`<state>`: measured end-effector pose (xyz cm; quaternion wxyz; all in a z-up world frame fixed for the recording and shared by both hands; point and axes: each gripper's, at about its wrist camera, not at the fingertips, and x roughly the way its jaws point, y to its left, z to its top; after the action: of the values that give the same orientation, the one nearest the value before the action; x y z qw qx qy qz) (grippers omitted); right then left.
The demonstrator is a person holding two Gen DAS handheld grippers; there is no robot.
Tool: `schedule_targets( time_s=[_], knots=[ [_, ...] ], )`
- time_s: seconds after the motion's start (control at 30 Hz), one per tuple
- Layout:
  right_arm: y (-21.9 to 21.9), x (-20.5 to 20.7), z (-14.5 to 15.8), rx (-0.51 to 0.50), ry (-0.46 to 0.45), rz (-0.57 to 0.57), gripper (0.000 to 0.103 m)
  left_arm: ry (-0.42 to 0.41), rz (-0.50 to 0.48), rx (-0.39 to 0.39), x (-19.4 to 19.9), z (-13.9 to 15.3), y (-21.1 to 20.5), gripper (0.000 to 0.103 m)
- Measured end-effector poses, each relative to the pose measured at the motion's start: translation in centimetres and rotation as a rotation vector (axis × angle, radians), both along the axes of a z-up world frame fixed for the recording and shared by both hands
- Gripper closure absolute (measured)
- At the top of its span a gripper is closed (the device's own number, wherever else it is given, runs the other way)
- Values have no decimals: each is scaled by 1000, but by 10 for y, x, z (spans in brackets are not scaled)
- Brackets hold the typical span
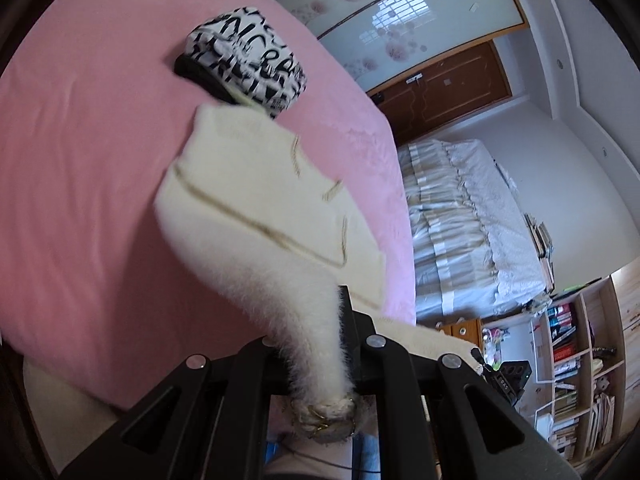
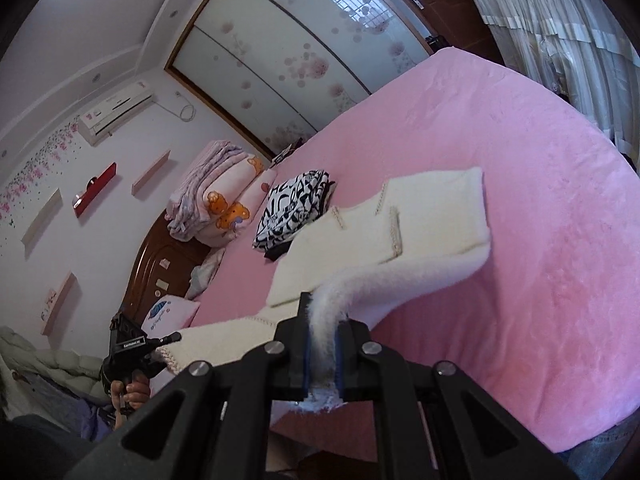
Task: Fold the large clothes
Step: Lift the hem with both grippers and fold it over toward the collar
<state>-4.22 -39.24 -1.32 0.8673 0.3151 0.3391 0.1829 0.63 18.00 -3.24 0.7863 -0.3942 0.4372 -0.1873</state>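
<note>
A fluffy cream cardigan (image 2: 420, 216) is pinched at its near edge by the left tool (image 1: 340, 344) and the right tool (image 2: 324, 344), both closed tightly on it, probably so that this edge can be folded forward over the part lying ahead on the pink bed (image 2: 520, 240).

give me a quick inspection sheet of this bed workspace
surface: pink bed sheet, smooth, mostly bare.
job's things: cream fuzzy garment, near edge lifted off the bed, far part lying flat.
clutter: folded black-and-white patterned garment beyond it; stacked quilts at the headboard.
grippers: left gripper shut on the cream fuzzy garment's edge; right gripper likewise on another part.
cables: nothing seen on the bed.
surroundings: floral sliding wardrobe, bookshelf, air conditioner.
</note>
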Motion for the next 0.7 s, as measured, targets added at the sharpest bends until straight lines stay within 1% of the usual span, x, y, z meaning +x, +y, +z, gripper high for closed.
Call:
schedule_targets(
  time_s=[0.07,0.13,0.2,0.23,0.3,0.37,0.4,0.47,0.5,0.53,0.57,0.63,0.7],
  knots=[
    [-8,35,3,-4,15,-38,95,-5,17,-4,32,3,0,95],
    [-16,73,2,-1,30,-71,95,-5,45,14,71,5,5,95],
    [-24,110,-2,1,56,-113,95,1,66,34,109,1,8,95],
    [-31,130,-6,12,72,-131,95,16,80,44,131,-3,9,95],
    [-35,169,-17,-10,97,-159,95,28,79,57,171,-16,9,93],
    [-40,208,-37,11,156,-180,94,45,71,80,214,-32,4,86],
    [-40,230,-49,-3,193,-185,94,64,70,110,237,-43,0,83],
    [-40,264,-78,-19,284,-202,87,111,107,164,268,-69,-1,68],
    [-40,278,-92,-33,332,-219,84,126,127,182,280,-80,0,64],
    [-40,288,-105,-45,364,-238,75,142,141,185,290,-90,1,59],
    [-39,294,-114,-59,378,-241,68,153,135,197,299,-98,1,56],
    [-40,303,-129,-68,392,-246,67,172,130,227,310,-111,1,56],
    [-42,307,-139,-75,394,-248,66,176,106,288,318,-120,-2,55]
  ],
)
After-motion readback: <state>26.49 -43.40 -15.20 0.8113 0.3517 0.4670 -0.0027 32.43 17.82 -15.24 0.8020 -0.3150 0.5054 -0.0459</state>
